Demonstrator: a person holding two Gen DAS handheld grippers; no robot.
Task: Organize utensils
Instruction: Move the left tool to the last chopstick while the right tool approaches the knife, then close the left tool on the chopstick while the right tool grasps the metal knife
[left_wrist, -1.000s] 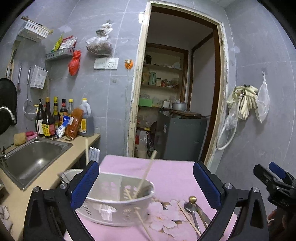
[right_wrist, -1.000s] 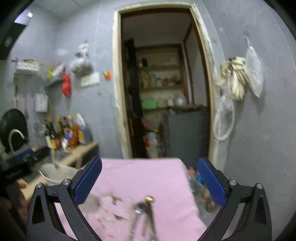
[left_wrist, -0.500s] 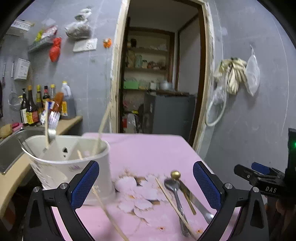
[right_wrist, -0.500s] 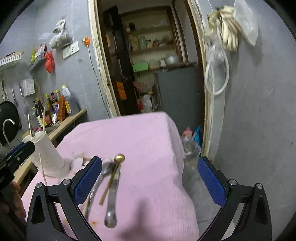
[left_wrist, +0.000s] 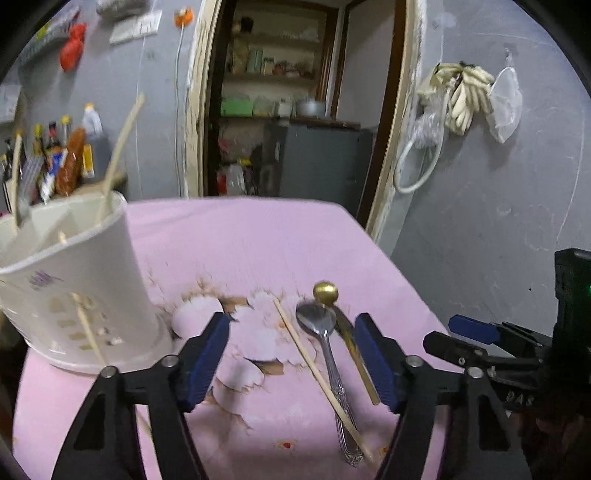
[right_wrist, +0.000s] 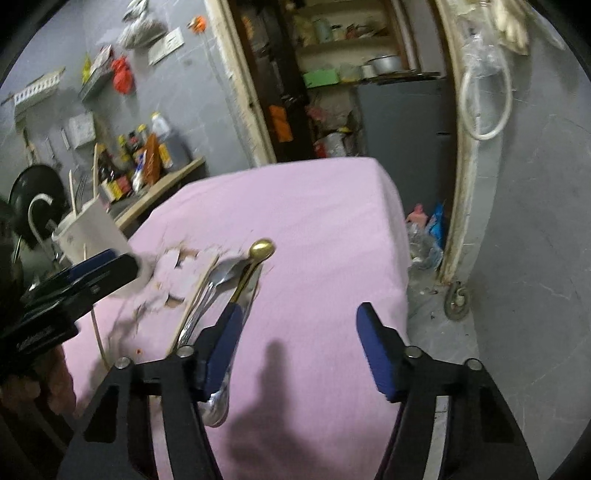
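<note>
While both of your tools close in on the loose cutlery, you are at the reaching stage: nothing is picked up yet. Far left on the pink cloth-covered table stands the white plastic utensil holder, already carrying a few pale sticks. Right of it, your left gripper has just been narrowing; its jaws stand partly apart and grip nothing, framing the loose wooden chopstick and the silver metal spoon, with the gold-tipped slim spoon just inside the right pad. Further right, your right gripper has likewise been narrowing, and between its jaws lies only bare cloth; the cutlery sits at its left pad. I judge you must next settle on one piece, centre it between the pads, then close and carry it left to the holder.

Only the left view shows the three pieces lying side by side. Only the right view shows a broad silver utensil under the near left pad, and the table's right edge.
</note>
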